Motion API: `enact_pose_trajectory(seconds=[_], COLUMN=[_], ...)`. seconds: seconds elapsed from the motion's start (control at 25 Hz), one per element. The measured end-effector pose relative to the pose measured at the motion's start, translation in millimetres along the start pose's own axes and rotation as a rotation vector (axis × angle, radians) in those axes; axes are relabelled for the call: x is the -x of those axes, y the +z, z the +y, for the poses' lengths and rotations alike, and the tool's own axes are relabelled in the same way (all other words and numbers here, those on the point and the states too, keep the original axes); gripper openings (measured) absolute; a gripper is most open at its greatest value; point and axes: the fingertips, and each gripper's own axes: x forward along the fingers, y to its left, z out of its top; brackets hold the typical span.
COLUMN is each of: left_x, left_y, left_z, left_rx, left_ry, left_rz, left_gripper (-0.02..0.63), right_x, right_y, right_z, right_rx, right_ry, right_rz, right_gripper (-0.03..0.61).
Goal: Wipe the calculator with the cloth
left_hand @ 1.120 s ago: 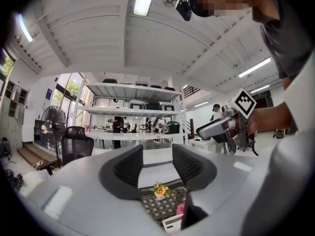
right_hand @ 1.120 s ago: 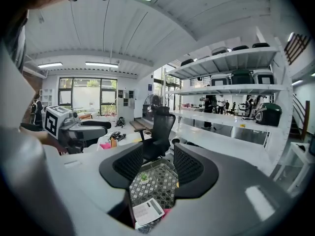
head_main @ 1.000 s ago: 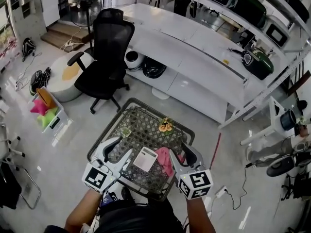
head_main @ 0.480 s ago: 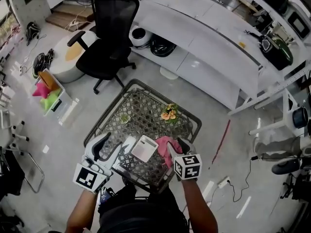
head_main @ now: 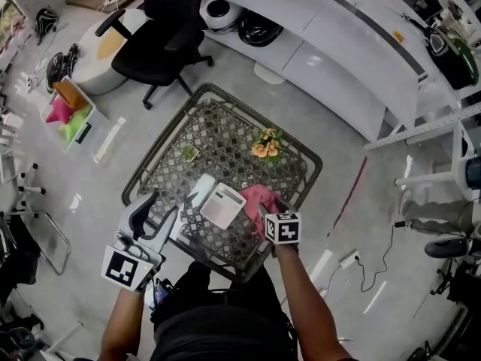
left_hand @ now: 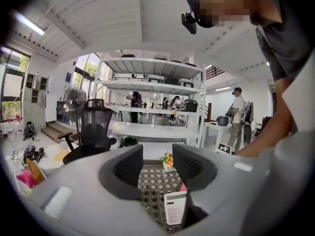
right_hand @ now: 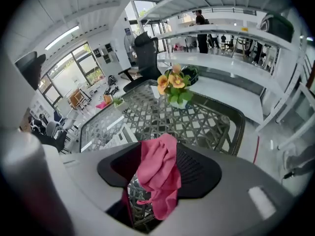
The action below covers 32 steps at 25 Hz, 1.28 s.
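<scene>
A white calculator (head_main: 222, 205) lies flat on the lattice table (head_main: 312, 165), near its front edge. A crumpled pink cloth (head_main: 255, 198) lies just to its right. My right gripper (head_main: 264, 209) points steeply down onto the cloth. In the right gripper view the cloth (right_hand: 162, 166) sits between the jaws, which are opening and stand wide, not pressing on it. My left gripper (head_main: 162, 209) hovers open at the table's left front corner, nothing in it. In the left gripper view (left_hand: 157, 167) the calculator (left_hand: 175, 206) shows low between the jaws.
A pot of orange flowers (head_main: 266, 145) and a small green plant (head_main: 189, 153) stand further back on the table. A flat white piece (head_main: 198, 188) lies against the calculator's left side. A black office chair (head_main: 161, 28) and a long white counter (head_main: 338, 43) lie beyond.
Both grippers have come down toward the table. The right one dropped much further, tipping downward until its jaws straddle the pink cloth. The left one sank a little by the front left corner.
</scene>
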Motion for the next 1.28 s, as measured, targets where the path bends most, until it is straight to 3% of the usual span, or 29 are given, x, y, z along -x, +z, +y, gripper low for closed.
enact_pose_trajectory(seconds=[0.4,0.64,0.72,0.76,0.8,1.08,1.28], left_x=[-4,-7,-8,-8,-8,1,14], left_y=[-25,-33,-35,-36,-37,-36,-40], left_z=[6,8,9,9,10,17,27], left_rx=[0.029,0.036,0.038,0.038,0.039,0.043,0.054], left_ry=[0.019,0.018,0.017,0.016,0.015,0.022,0.039], left_rz=[0.053,0.071,0.073,0.071,0.069,0.059,0.052], left_gripper=[0.198,0.198,0.198,0.198,0.197,0.196,0.198], right_x=[-66,-72,-74,-76,-77,-50,-26], right_y=[-62,-65,-70,-73,-74,-45,-11], right_z=[-23,-29,-31,-32,-32,-32,-6], right_rx=[-0.023,0.068,0.083,0.082,0.079,0.014,0.029], right_ry=[-0.040,-0.105,-0.109,-0.109,-0.111,-0.170,-0.152], right_rz=[0.179,0.186,0.176,0.171,0.165,0.022,-0.121], right_gripper=[0.230,0.216,0.163,0.078,0.066,0.048,0.048])
